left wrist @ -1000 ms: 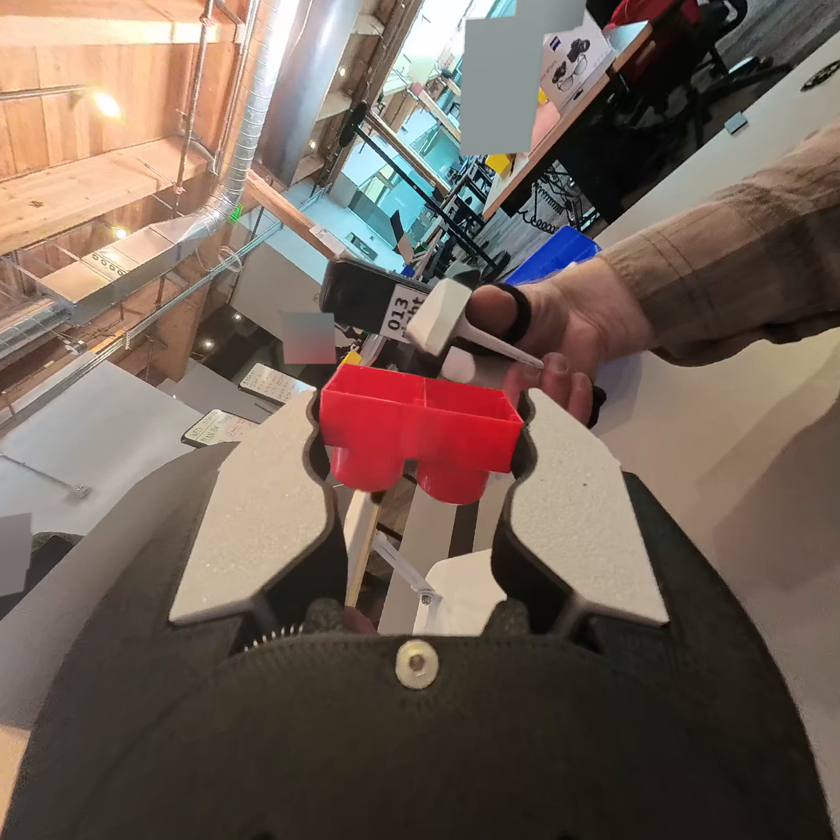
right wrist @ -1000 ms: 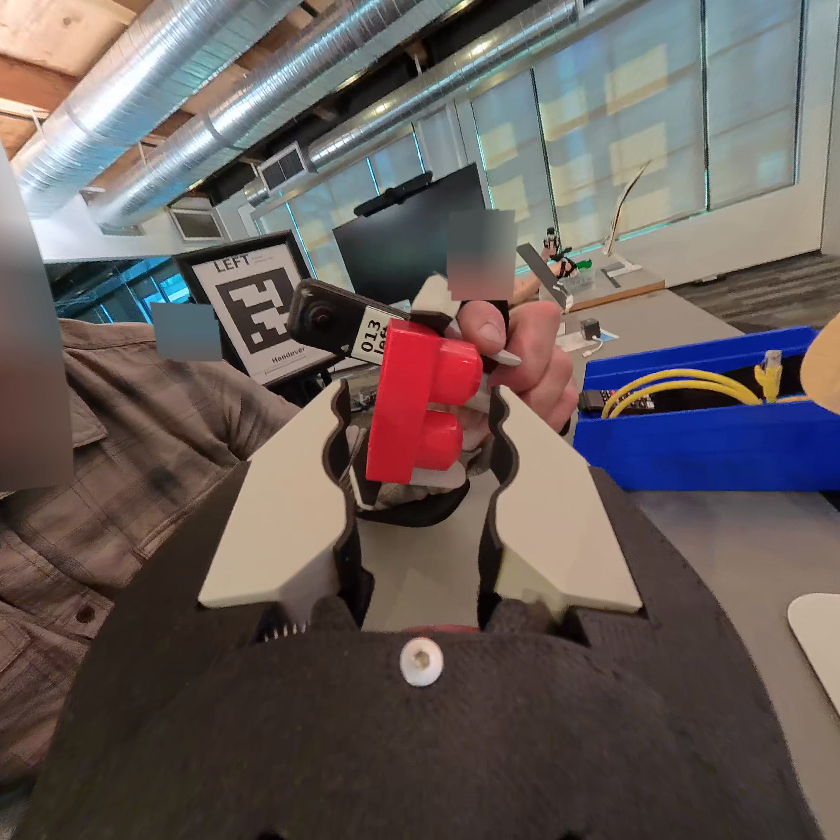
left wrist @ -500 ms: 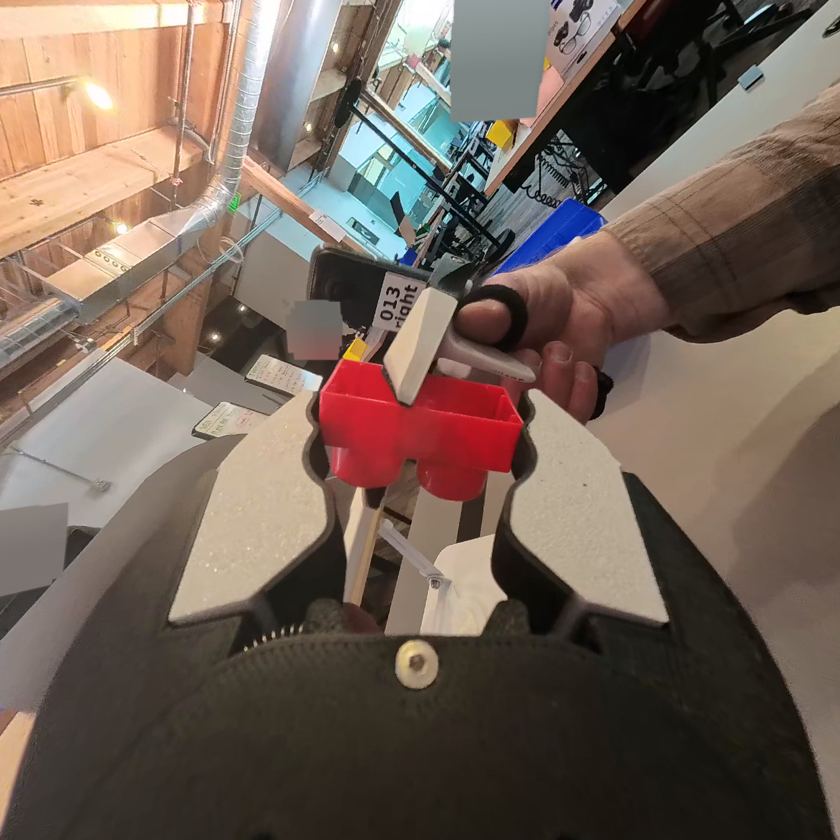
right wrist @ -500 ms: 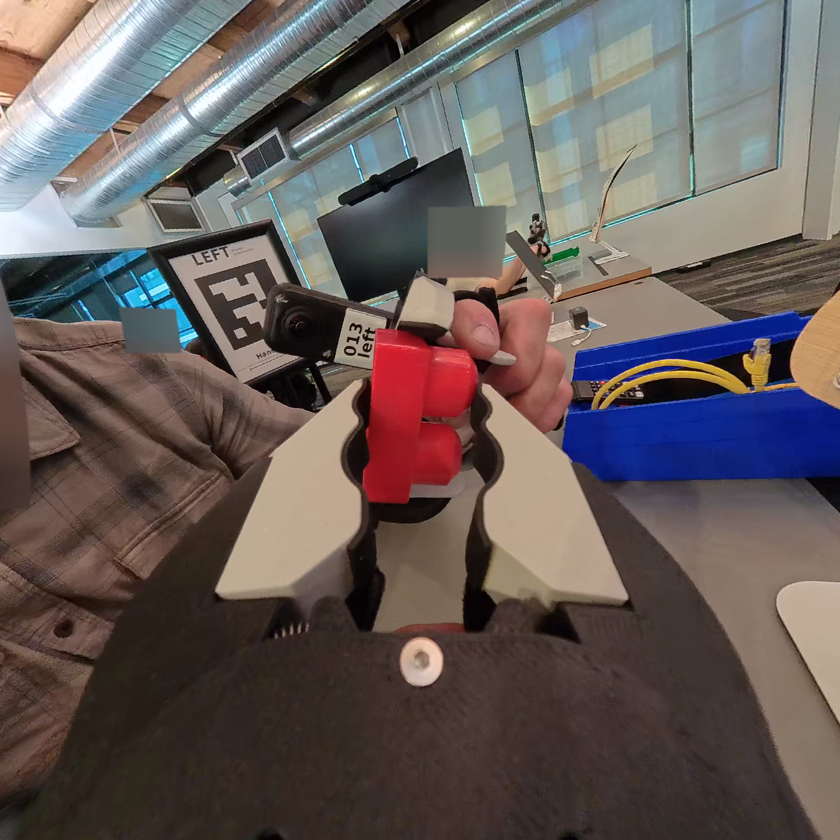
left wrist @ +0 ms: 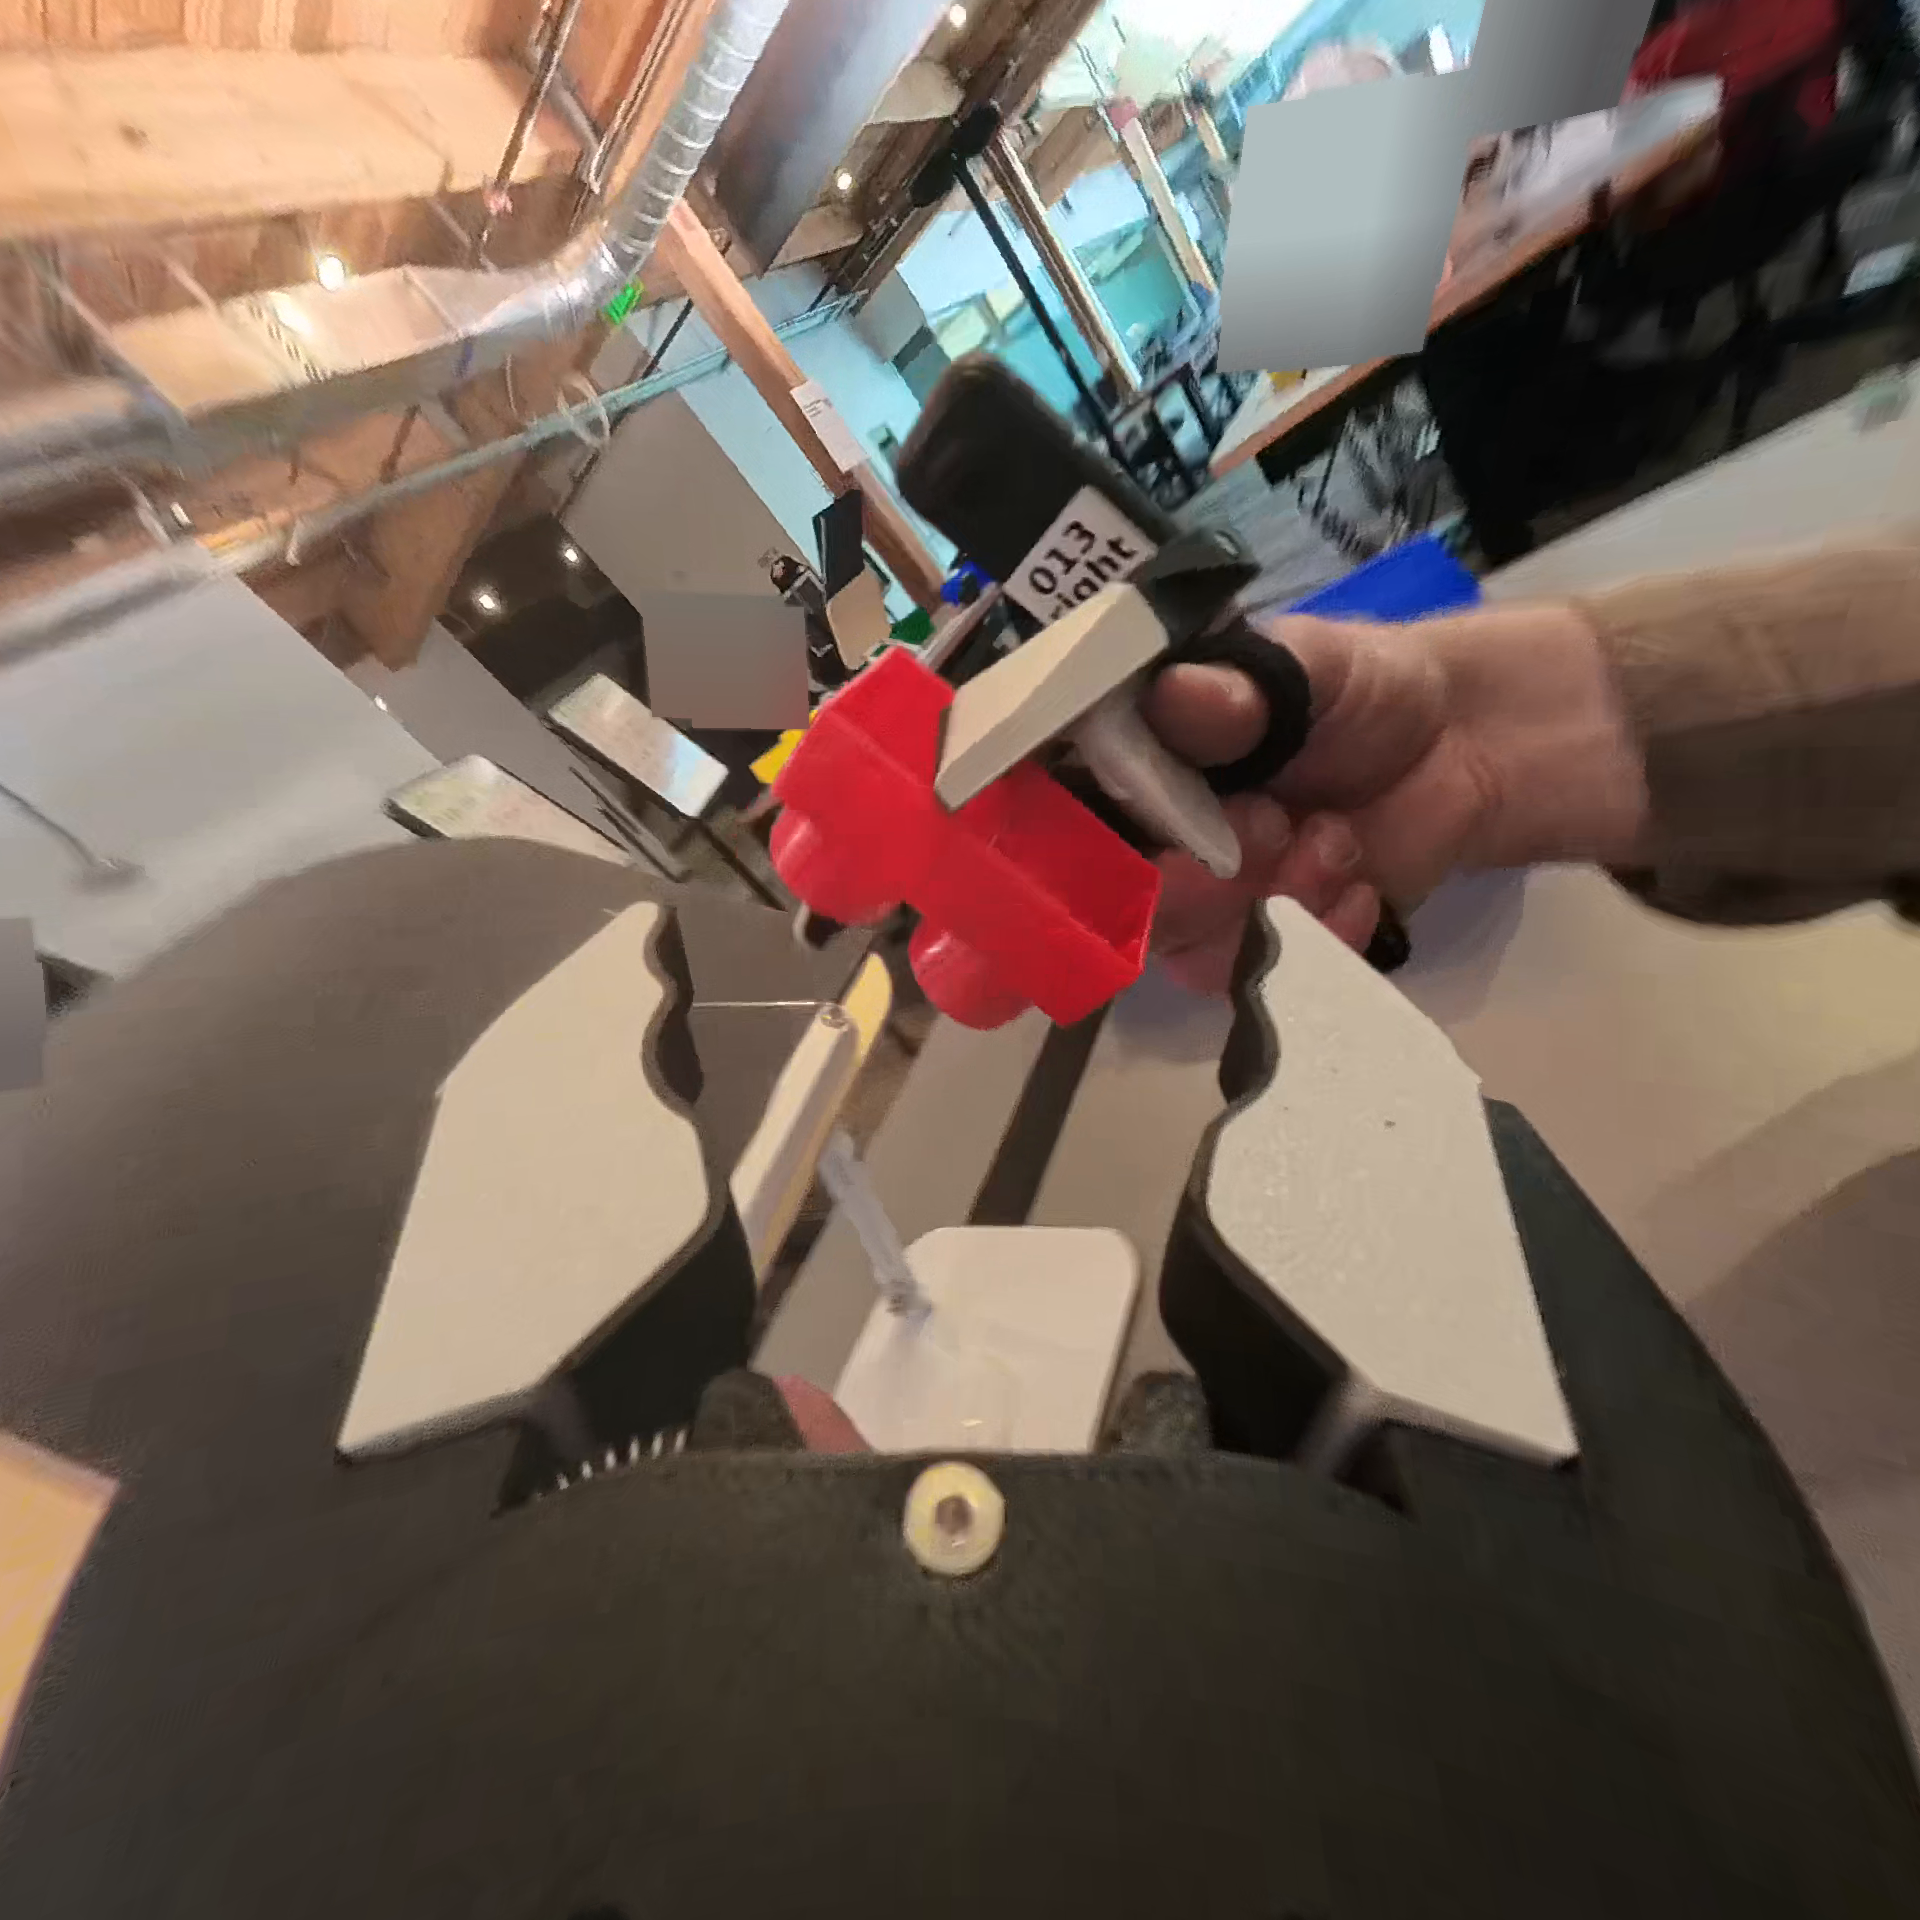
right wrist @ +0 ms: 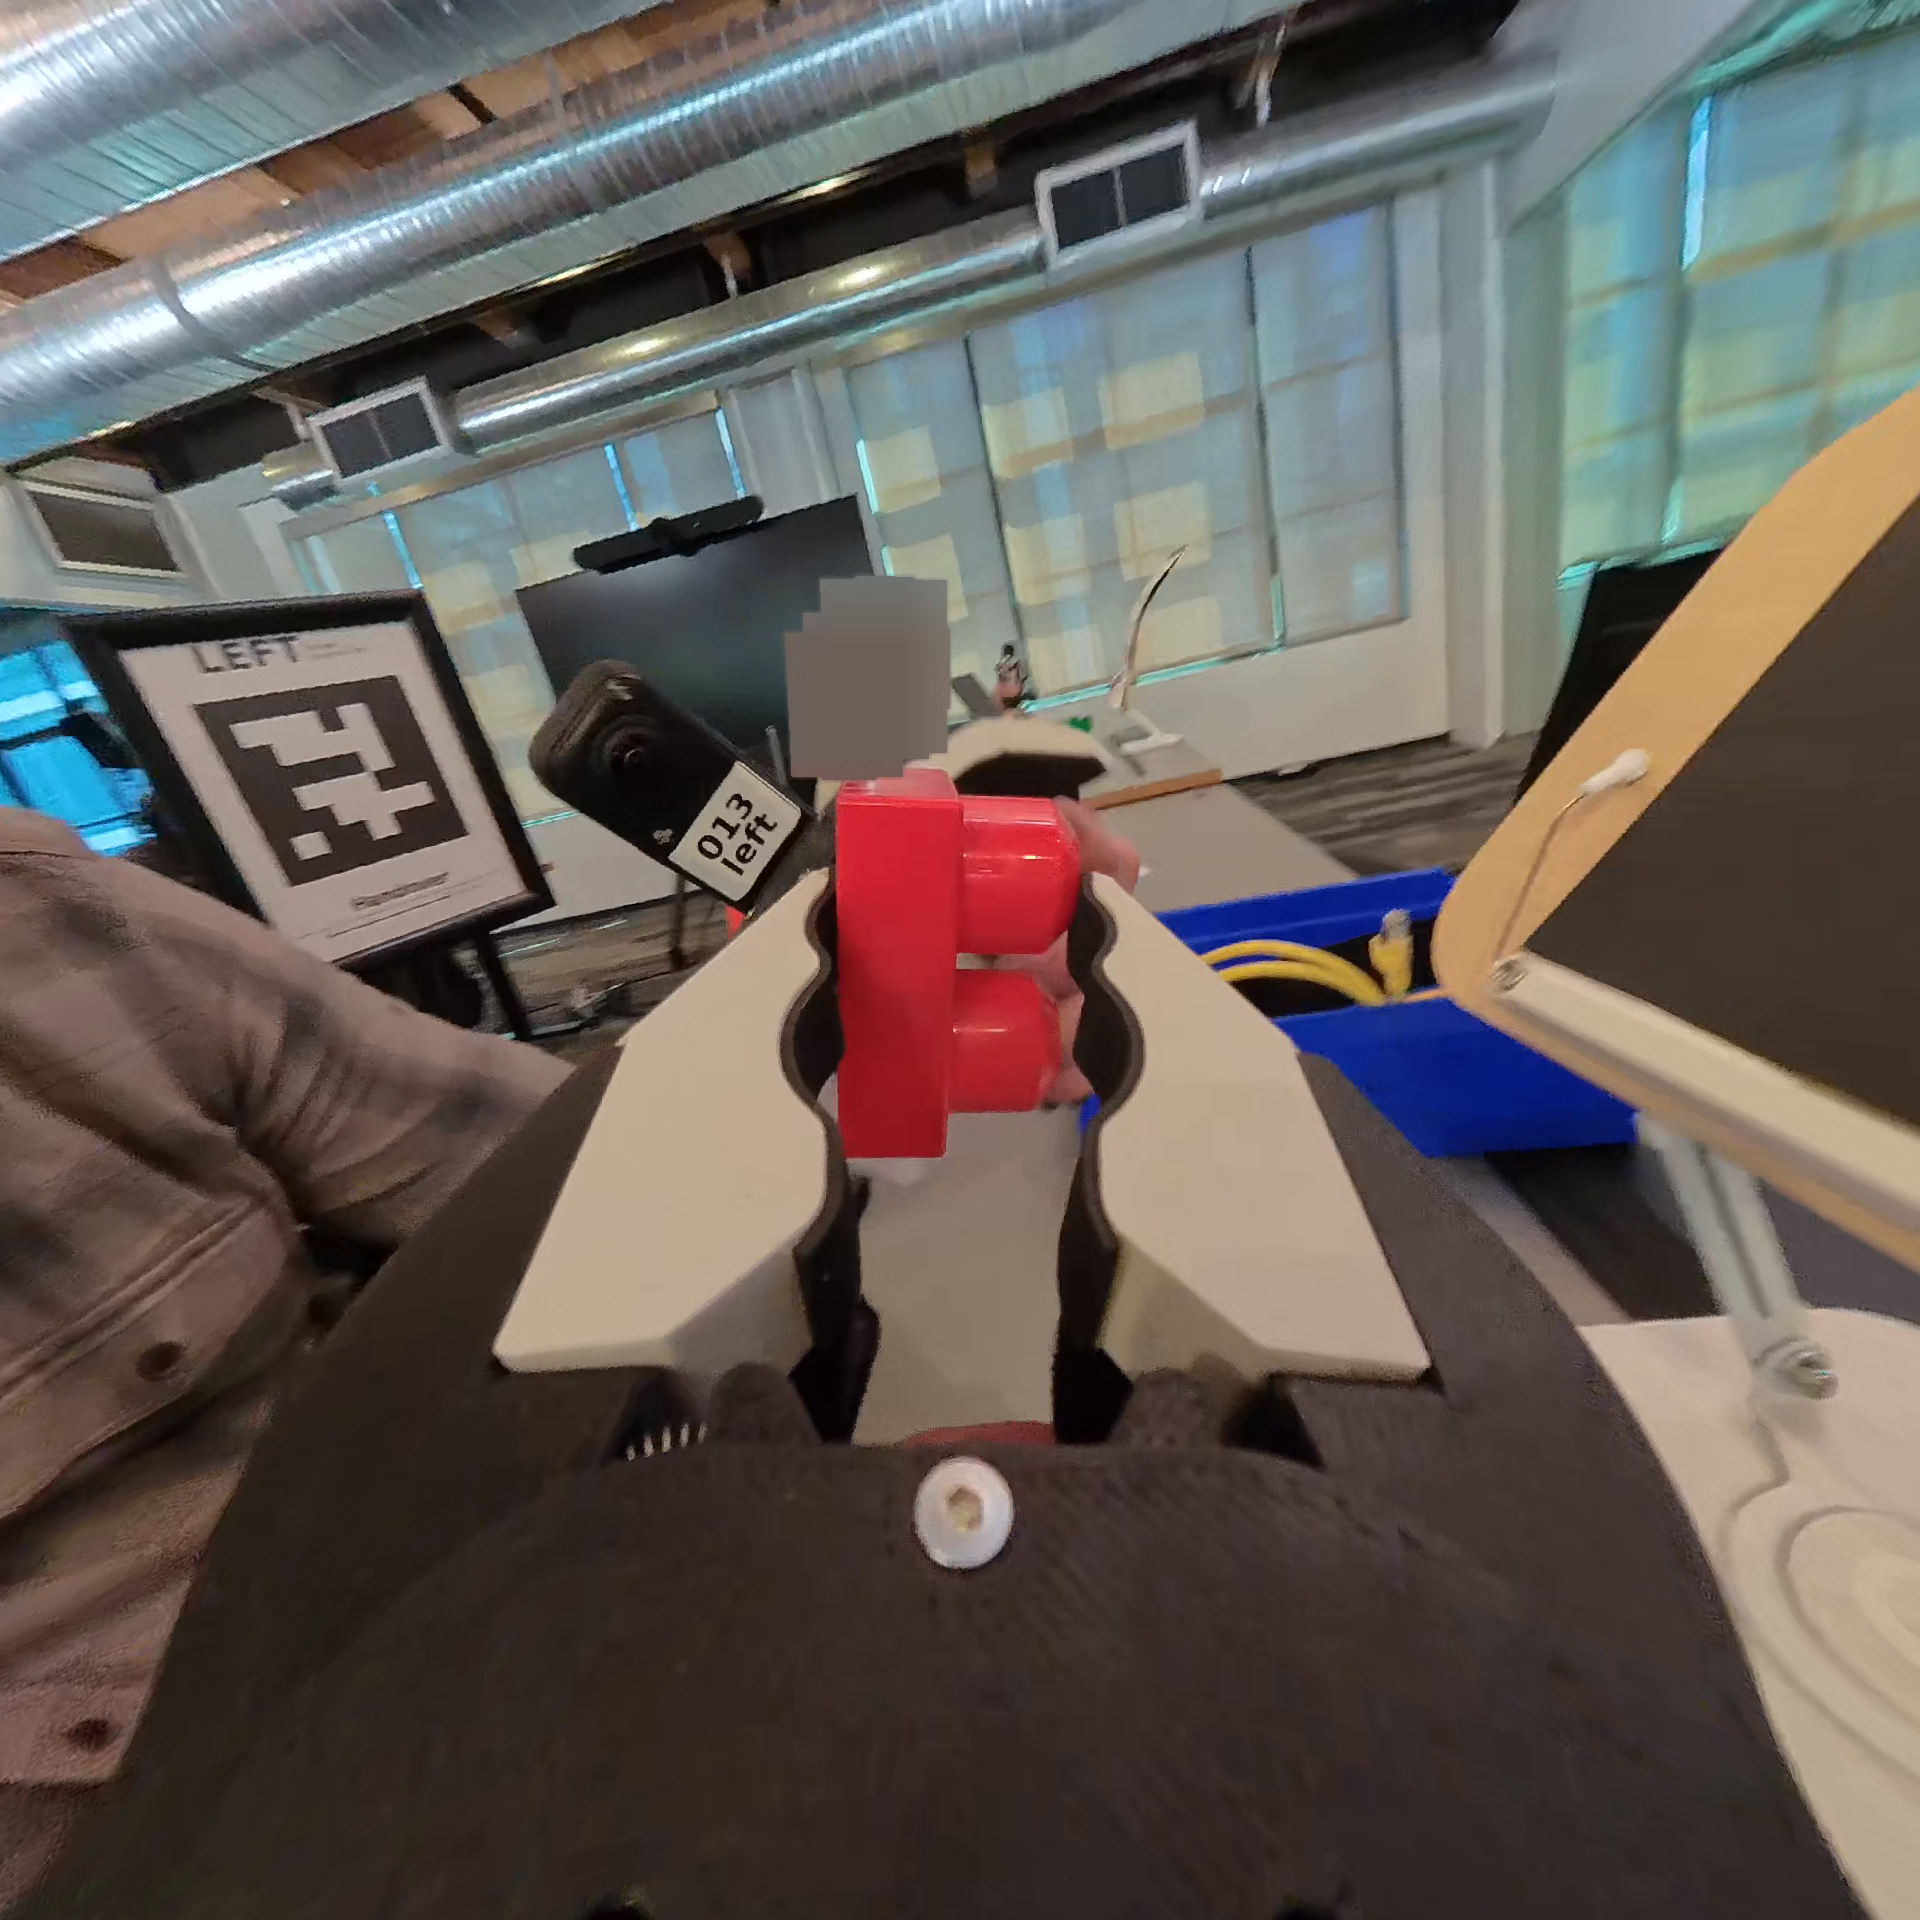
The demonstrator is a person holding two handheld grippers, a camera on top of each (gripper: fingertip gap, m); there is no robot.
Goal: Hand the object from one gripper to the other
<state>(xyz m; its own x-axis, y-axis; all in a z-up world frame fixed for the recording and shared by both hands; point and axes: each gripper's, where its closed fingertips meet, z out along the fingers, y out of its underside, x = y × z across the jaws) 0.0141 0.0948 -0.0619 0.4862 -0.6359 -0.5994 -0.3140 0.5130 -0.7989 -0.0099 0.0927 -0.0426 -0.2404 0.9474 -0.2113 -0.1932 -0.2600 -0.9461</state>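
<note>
The right gripper [right wrist: 956,961] is pinching the red block [right wrist: 935,977] at the centre of the right wrist frame, one finger pressing its flat side and the other its two round studs. In the left wrist frame the left gripper [left wrist: 961,971] is standing spread wide, touching nothing, with the red block [left wrist: 956,883] sitting just above and between its tips, gripped by the other tool in the person's hand [left wrist: 1455,769]. A blue bin [right wrist: 1455,1049] with yellow cable is lying at the right.
</note>
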